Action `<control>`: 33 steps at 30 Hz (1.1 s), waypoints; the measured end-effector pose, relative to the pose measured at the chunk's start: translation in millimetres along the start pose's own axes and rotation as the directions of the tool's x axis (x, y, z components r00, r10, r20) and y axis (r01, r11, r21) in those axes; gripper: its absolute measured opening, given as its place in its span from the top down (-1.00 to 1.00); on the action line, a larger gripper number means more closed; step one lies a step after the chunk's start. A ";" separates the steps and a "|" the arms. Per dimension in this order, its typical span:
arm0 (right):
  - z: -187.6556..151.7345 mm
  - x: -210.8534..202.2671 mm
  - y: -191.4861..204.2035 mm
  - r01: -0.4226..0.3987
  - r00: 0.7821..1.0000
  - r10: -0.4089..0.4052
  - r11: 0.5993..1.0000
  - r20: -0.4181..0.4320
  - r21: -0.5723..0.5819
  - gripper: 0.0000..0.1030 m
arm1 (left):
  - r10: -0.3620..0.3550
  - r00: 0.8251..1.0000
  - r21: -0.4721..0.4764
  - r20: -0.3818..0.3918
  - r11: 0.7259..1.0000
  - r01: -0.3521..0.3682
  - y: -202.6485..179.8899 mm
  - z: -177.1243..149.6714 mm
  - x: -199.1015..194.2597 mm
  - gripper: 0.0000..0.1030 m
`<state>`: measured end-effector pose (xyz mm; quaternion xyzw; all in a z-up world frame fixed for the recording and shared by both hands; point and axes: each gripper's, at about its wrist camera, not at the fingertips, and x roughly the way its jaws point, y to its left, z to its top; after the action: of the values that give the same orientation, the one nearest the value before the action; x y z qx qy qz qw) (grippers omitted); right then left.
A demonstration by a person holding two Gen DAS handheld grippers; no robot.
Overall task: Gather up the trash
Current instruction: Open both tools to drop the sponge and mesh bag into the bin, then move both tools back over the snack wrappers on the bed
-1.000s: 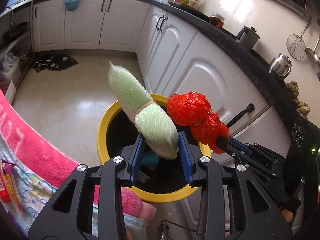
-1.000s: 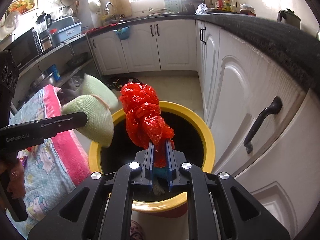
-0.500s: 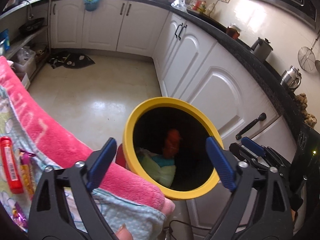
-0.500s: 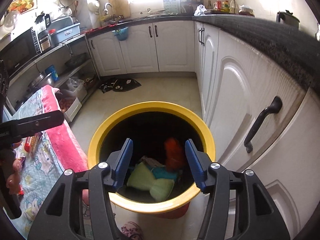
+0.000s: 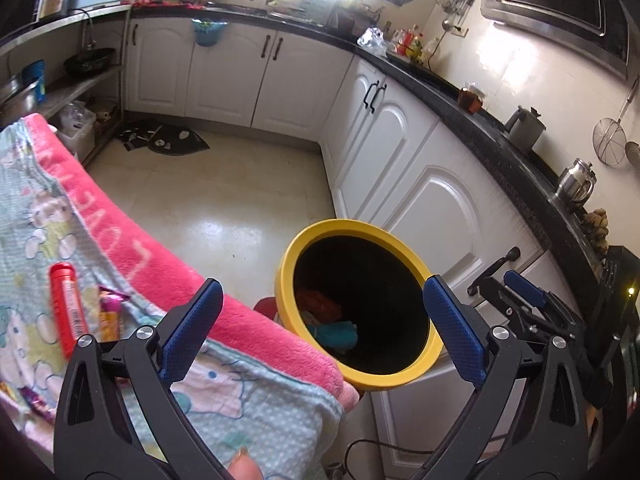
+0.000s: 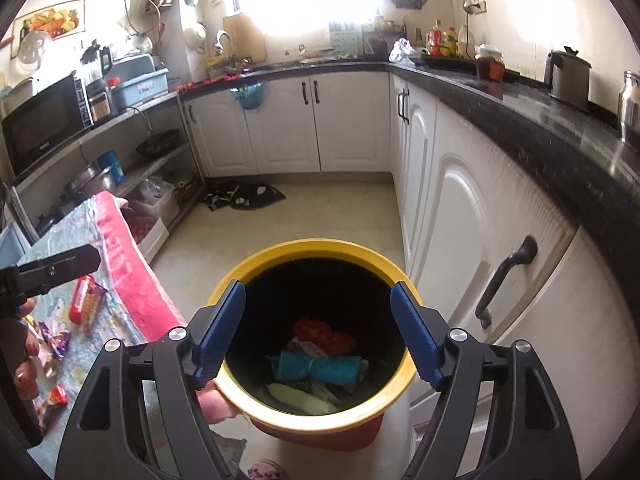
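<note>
Nearest in the right wrist view, the right claw [image 6: 316, 332] hangs over the mouth of a yellow-rimmed trash bin [image 6: 360, 414]; its blue pads are spreading apart and nothing is between them. In the left wrist view, the left claw [image 5: 320, 332] stands wide, its jaws opening, also empty, with the bin [image 5: 292, 264] just past its tips.

Down inside the bin lie a crumpled red plastic bag [image 6: 324, 334], a teal cloth-like bundle [image 6: 320, 368] and a pale green piece [image 6: 300, 398] near the closest wall.

To the left of the bin is a desk covered by a cartoon-print cloth with a pink border [image 5: 132, 248]. Near the desk's bin-side edge lie more pieces: a red tube [image 5: 66, 308], a small purple and yellow wrapper [image 5: 110, 312] touching or just beside it, and, toward the near left corner, loose candy wrappers [image 6: 54, 340].

Farther off are the tiled floor, white cabinets [image 6: 280, 124] and a dark kitchen worktop [image 6: 540, 120] with kettles and jars.

Judging by the empty claws above the bin, a drop-off step is finishing. The next move likely calls for swinging a claw left over the desk, lowering it around the tube or a wrapper, and closing. The thin wrappers lie flat on soft cloth, so pinching cloth along with them is a risk.
</note>
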<state>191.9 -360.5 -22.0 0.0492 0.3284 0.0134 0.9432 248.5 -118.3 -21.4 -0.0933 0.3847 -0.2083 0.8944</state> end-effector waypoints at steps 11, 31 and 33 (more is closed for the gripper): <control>12.1 -38.4 32.8 -0.081 0.993 0.084 0.996 0.079 -0.039 -0.49 | 0.044 0.994 -0.023 0.101 0.999 -0.042 18.8 -0.9 -64.0 -0.79; 15.9 -80.5 100.9 -0.204 0.968 0.223 0.967 0.115 -0.154 -0.52 | 0.126 0.969 -0.065 0.214 0.991 -0.115 53.6 -22.2 -146.5 -0.79; 14.0 -84.6 108.8 -0.216 0.965 0.237 0.962 0.115 -0.169 -0.52 | 0.135 0.966 -0.072 0.222 0.990 -0.122 57.6 -25.3 -153.5 -0.79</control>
<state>135.0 -258.2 52.3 0.0139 0.2542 0.1437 0.9563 152.7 1.4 41.9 -0.1172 0.2915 -0.1266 0.9409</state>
